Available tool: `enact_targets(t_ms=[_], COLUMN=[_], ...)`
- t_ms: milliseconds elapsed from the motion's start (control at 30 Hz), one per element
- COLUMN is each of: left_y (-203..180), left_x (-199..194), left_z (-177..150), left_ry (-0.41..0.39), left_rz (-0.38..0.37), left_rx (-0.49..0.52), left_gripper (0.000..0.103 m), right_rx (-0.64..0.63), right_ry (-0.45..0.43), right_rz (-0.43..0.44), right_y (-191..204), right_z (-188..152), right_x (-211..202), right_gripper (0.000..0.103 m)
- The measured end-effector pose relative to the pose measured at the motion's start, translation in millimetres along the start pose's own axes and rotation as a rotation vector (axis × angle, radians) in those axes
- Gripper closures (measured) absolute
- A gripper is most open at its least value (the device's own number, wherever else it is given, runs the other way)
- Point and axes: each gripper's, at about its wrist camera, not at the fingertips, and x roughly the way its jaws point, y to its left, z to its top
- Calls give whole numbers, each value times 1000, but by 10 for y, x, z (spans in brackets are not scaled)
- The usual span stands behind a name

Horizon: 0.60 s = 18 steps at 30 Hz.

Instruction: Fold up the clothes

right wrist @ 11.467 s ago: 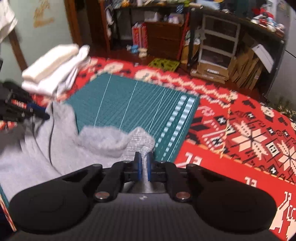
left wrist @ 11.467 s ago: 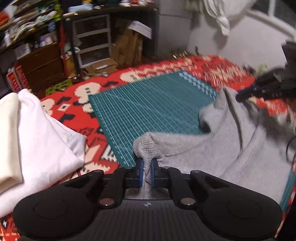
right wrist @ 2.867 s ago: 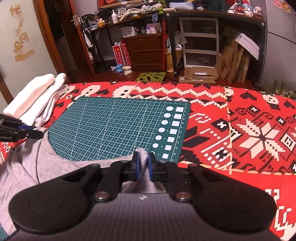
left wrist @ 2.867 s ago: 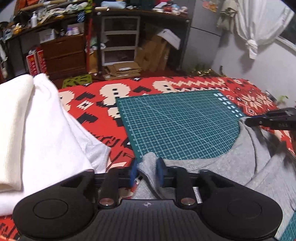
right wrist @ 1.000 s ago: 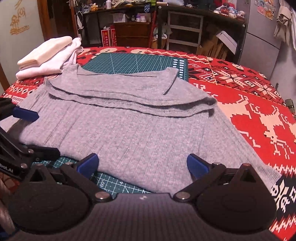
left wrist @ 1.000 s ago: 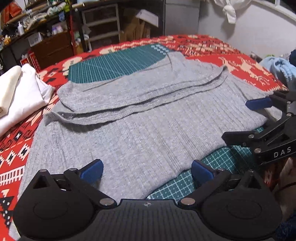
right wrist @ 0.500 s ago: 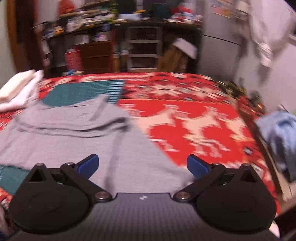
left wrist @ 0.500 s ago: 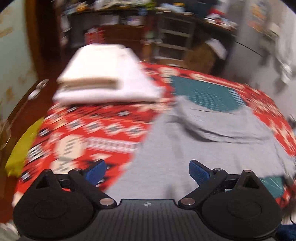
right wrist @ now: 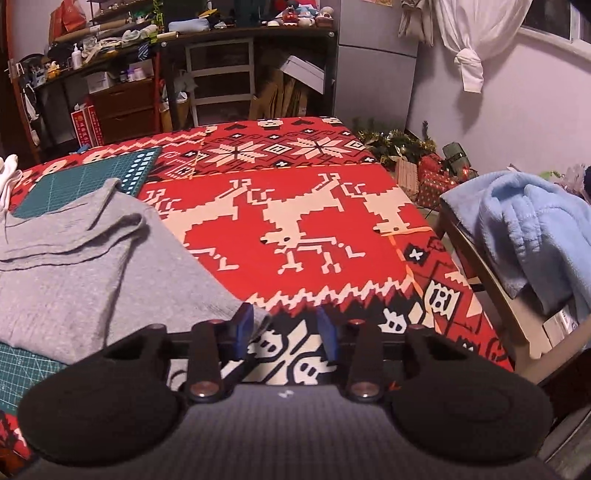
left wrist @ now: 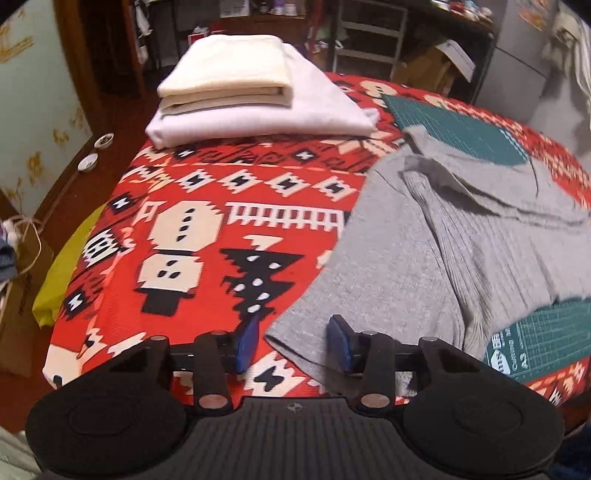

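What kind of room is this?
Probably a cluttered room at home: folded laundry lies on a red patterned cloth, crowded shelves line the wall, and a white curtain hangs by the window.

Eleven seconds earlier the grey sweater [left wrist: 424, 258] was bunched and gripped at its edge by both grippers; it then lay spread flat over the green mat [left wrist: 454, 125], its top part folded down. A second earlier both grippers faced the hem with fingers wide. Each then swung outward: the left gripper [left wrist: 291, 341] to the left corner, the right gripper [right wrist: 284, 330] to the right corner. Both sets of fingers were closing, cloth between them, not yet pinched.
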Motion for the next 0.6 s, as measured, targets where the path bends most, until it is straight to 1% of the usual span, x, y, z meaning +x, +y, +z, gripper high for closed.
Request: enact_targets(t_ms=[33, 67, 100, 133, 167, 233, 300, 367, 400, 433, 533, 600], left_y=[-25, -49, -73, -98, -123, -175, -201, -201, -171, -134, -47, -18], left_x=[1, 1, -1, -6, -7, -8, -18, -37, -53, -70, -84, -63], left_z=[-8, -18, -24, -25, -26, -22, -5, 14, 35, 64, 171, 237], left_ry=[-4, -10, -15, -17, -20, -25, -40, -58, -69, -80, -98, -99], left_rz=[6, 10, 9, 7, 13, 32, 76, 116, 129, 142, 168, 174], left_rx=[12, 25, 37, 49, 60, 84, 102, 108, 96, 81, 59, 60], left_gripper=[63, 70, 80, 86, 93, 96, 97, 98, 98, 98, 98, 98], right_rx=[-2, -4, -4, -4, -4, -7, 4, 6, 7, 4, 0, 29], right_ry=[-1, 2, 7, 13, 18, 26, 58, 55, 53, 48, 19, -6], right_rz=[-4, -6, -5, 0, 5, 7, 33, 63, 78, 72, 46, 28], right_y=[-3, -2, -5, -4, -2, -2, -21, -13, -9, 3, 20, -47], right_z=[0, -1, -2, 2, 6, 8, 5, -2, -6, -6, 5, 65], right_x=[8, 17, 33, 56, 80, 151, 238, 241, 241, 228, 178, 152], right_gripper=[61, 61, 62, 63, 63, 63, 63, 77, 96, 103, 103, 103])
